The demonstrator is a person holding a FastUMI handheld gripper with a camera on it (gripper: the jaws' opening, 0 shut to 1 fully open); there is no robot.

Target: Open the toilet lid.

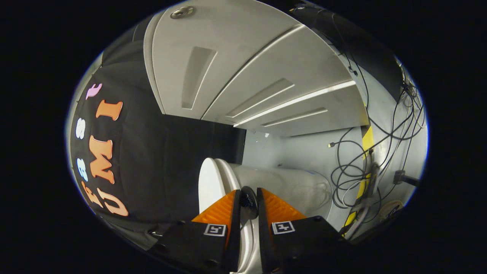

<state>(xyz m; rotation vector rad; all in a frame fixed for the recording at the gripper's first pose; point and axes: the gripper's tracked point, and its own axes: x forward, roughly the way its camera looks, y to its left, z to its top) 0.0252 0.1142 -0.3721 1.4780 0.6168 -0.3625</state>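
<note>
To the left of the toilet [281,186] hangs the black cloth wall [159,160], and the white toilet lid [210,186] stands edge-on just ahead of the gripper [248,201]. The jaws are nearly closed around a small dark round knob [248,199] at the lid's rim, though I cannot tell whether both fingers [220,209] press on it. Right of the toilet, a tangle of dark cables [365,167] lies beside a yellow-and-black striped strip [367,140].
</note>
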